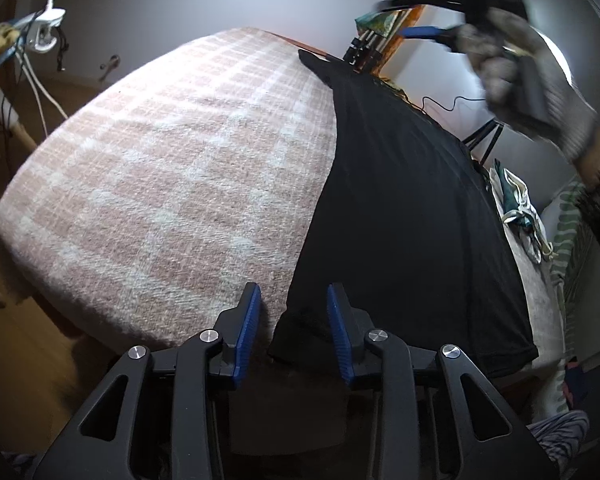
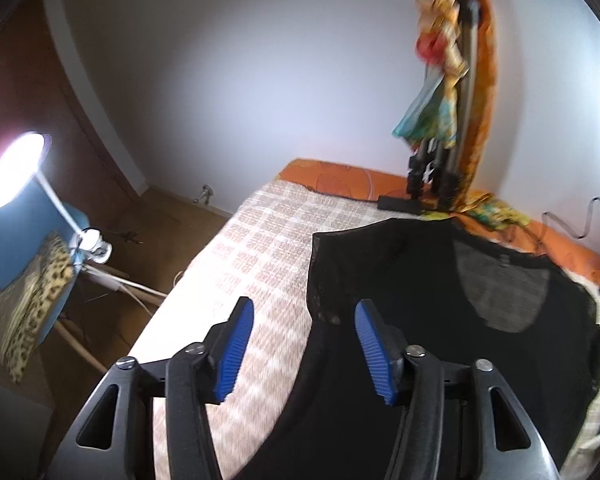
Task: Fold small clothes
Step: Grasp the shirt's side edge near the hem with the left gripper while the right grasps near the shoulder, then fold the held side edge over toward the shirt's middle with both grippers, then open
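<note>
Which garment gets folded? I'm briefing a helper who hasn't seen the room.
Find the bed with the pink-and-white checked blanket. The black top lies flat along its right side. It is the only plain black piece, unlike the patterned clothes heaped beside it.

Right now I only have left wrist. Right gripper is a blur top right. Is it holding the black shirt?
Observer: No. The right gripper is open, nothing between its pads.
Operator: Where is it aimed?
Observer: Above the black shirt, near the neckline end.
Operator: Neckline flat?
Observer: Yes, the checked blanket shows through the thin fabric at the neck opening.
Operator: Anything past the shirt?
Observer: A folded tripod stands on the bed's far end.
</note>
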`<state>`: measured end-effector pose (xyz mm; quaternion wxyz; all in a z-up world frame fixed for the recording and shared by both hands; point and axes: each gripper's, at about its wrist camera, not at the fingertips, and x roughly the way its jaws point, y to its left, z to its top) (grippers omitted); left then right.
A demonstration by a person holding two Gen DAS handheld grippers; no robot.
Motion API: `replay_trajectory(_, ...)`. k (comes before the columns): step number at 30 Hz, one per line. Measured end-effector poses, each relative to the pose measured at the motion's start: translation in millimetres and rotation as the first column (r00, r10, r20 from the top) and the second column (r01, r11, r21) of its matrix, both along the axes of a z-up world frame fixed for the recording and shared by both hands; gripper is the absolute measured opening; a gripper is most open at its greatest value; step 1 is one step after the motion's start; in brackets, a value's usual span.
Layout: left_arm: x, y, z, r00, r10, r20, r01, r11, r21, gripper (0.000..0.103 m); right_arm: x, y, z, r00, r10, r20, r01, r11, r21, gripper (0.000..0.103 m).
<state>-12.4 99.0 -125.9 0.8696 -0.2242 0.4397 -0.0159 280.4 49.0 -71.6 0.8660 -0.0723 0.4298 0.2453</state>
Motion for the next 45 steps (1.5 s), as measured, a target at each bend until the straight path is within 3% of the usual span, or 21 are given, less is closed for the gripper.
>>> replay_trajectory(4,3,-3,0,1.0,-0.017,0.005,0.017,1.0,0.011,0.02,31,19,-29,0.998,-0.022,-0.051,0.022,1.0,-0.009,0.052)
replay_trajectory(8,6,5,-4,1.0,-0.005,0.006,0.006,0.999,-0.043,0.009,53,40,-55,0.997,-0.013,-0.07,0.01,0.999,-0.044,0.052)
replay_trajectory(19,11,8,-8,1.0,0.018,0.007,-0.017,0.993,-0.116,0.003,108,73,-107,0.993,-0.031,-0.114,0.017,0.992,-0.123,0.052)
replay_trajectory(23,12,8,-7,1.0,0.02,0.008,-0.019,0.993,-0.118,0.003,117,81,-123,0.994,-0.023,-0.105,0.002,0.98,-0.201,0.049)
replay_trajectory(25,11,8,-7,1.0,0.021,0.01,-0.019,0.992,-0.124,0.002,117,81,-121,0.996,-0.018,-0.085,-0.001,0.974,-0.227,0.037)
replay_trajectory(27,11,9,-6,1.0,0.019,0.016,-0.016,0.991,-0.134,0.002,119,77,-119,0.997,-0.026,-0.077,0.007,0.97,-0.244,0.02)
replay_trajectory(28,11,8,-5,1.0,0.017,0.022,-0.014,0.99,-0.139,0.002,120,74,-116,0.997,-0.033,-0.075,0.014,0.971,-0.239,0.006)
replay_trajectory(29,10,7,-3,0.999,0.014,0.029,-0.01,0.99,-0.14,0.002,121,70,-112,0.997,-0.04,-0.067,0.024,0.973,-0.231,0.003)
replay_trajectory(38,6,-2,11,0.994,-0.023,0.102,0.04,0.986,-0.161,0.001,115,25,-61,0.995,-0.096,0.018,0.098,0.99,-0.1,0.001)
replay_trajectory(45,8,-28,28,0.98,-0.107,0.168,0.132,0.981,-0.145,0.001,102,-19,-37,0.99,-0.132,0.052,0.135,0.988,-0.069,0.001)
